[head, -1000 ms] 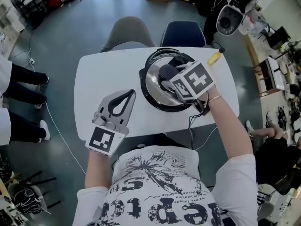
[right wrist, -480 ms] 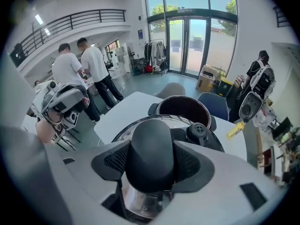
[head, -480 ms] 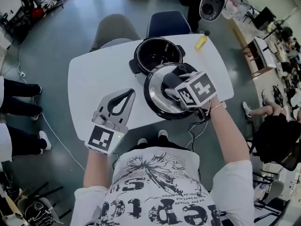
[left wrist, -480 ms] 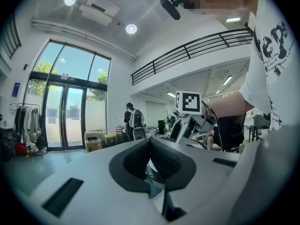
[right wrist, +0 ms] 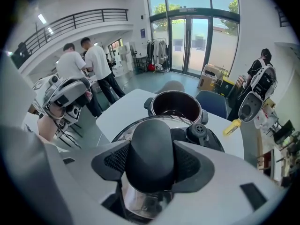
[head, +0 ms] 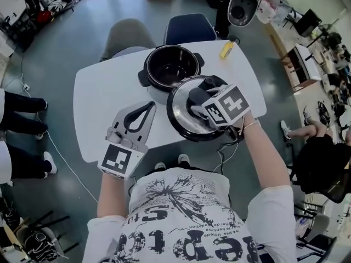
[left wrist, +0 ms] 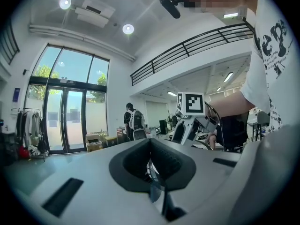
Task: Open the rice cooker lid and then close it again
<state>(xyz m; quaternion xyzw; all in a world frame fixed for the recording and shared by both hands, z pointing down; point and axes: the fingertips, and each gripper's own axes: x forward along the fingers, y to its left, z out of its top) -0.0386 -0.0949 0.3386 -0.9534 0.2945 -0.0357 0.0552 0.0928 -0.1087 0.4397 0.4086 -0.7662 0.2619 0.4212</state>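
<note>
Nearest you, your left gripper sits over the near left part of the white tabletop. Its jaws are pressed together with nothing between them. To its right, your right gripper points steeply down and pinches the black knob of the shiny lid. The lid is off the rice cooker and sits toward you from it. The gripper's marker cube covers the lid's right side. The lid overlaps the cooker's near rim, and you cannot tell whether they touch. Just beyond, the cooker stands open with a dark inside. A small yellow item, too small to identify, lies near the far right edge. A grey chair and a blue chair stand behind the tabletop.
</note>
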